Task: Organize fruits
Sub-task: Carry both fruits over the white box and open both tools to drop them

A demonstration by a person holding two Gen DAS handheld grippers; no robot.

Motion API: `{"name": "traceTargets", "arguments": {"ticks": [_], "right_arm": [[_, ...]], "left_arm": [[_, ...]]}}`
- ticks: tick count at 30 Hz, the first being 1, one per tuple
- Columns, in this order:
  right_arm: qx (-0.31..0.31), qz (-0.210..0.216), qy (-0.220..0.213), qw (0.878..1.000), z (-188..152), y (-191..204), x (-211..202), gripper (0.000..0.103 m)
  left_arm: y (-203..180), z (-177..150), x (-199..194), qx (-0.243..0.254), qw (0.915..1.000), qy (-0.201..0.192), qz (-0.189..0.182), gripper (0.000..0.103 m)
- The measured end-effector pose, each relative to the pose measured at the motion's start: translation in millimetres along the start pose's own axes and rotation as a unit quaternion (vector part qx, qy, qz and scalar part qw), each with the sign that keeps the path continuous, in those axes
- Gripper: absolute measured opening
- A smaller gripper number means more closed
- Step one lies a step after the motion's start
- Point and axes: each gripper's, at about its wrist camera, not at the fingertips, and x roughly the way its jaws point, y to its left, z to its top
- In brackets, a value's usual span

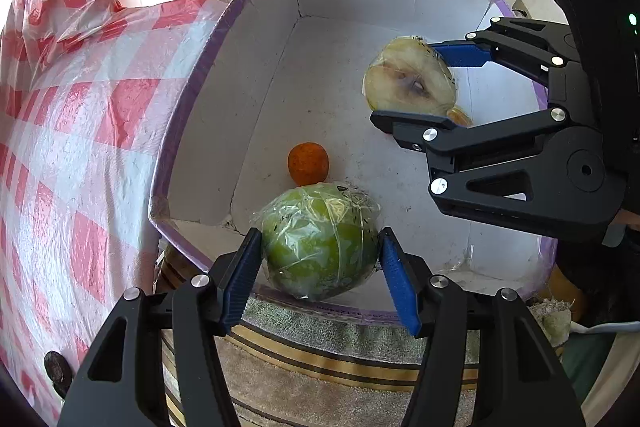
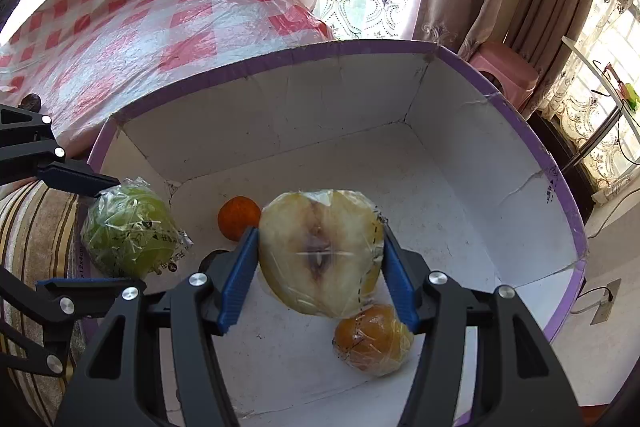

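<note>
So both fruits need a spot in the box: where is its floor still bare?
Bare: the box floor toward its far wall and far right corner, beyond the halved fruit. Crowded: the near side, with the small orange, the wrapped orange fruit and the green fruit at the rim.

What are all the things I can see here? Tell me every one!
box: 1, white inside with purple rim, on a striped cushion.
wrapped green fruit: 1, green, in plastic wrap, over the box's near edge, held by the left claw.
wrapped cut fruit half: 1, pale yellow with a brownish core, over the box, held by the right claw.
small orange fruit: 1, orange, on the box floor.
wrapped yellow-orange fruit: 1, on the box floor under the cut half.
checked plastic cloth: 1, red and white, beside the box.
stool: 1, pink, by the curtains.
left claw: black with blue pads.
right claw: black with blue pads.
</note>
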Motion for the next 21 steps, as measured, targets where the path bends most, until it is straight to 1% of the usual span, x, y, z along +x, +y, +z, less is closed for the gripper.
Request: {"name": "traceTargets", "arguments": {"ticks": [3, 6, 7, 8, 10, 17, 21], "right_arm": [[-0.003, -0.002, 0.0, 1.0, -0.2, 1.4, 0.0, 0.06], [-0.002, 0.001, 0.005, 1.0, -1.0, 1.4, 1.2, 0.06], [-0.001, 0.002, 0.004, 1.0, -1.6, 1.2, 0.9, 0.061], [-0.001, -0.001, 0.001, 1.0, -1.6, 1.3, -0.4, 0.068], [-0.002, -0.004, -0.006, 1.0, -0.6, 1.6, -2.9, 0.075], [-0.003, -0.005, -0.005, 1.0, -0.1, 1.9, -2.1, 0.075], [-0.005, -0.008, -0.009, 1.0, -0.1, 3.0, -3.6, 0.078]], "left_arm": [[-2.5, -0.5, 3.3, 0.002, 1.0, 0.004, 0.005, 0.056], [-1.5, 0.3, 3.4, -0.002, 1.0, 0.003, 0.009, 0.059], [-0.3, 2.4, 3.7, -0.005, 1.0, 0.0, 0.008, 0.061], [1.0, 1.9, 2.4, -0.007, 0.9999, -0.002, 0.007, 0.062], [2.4, 0.6, -0.6, -0.007, 0.9999, -0.006, 0.005, 0.063], [12.8, -7.7, -19.9, -0.016, 0.9995, -0.024, 0.01, 0.063], [22.6, -15.6, -31.2, -0.027, 0.9989, -0.037, 0.012, 0.063]]}}
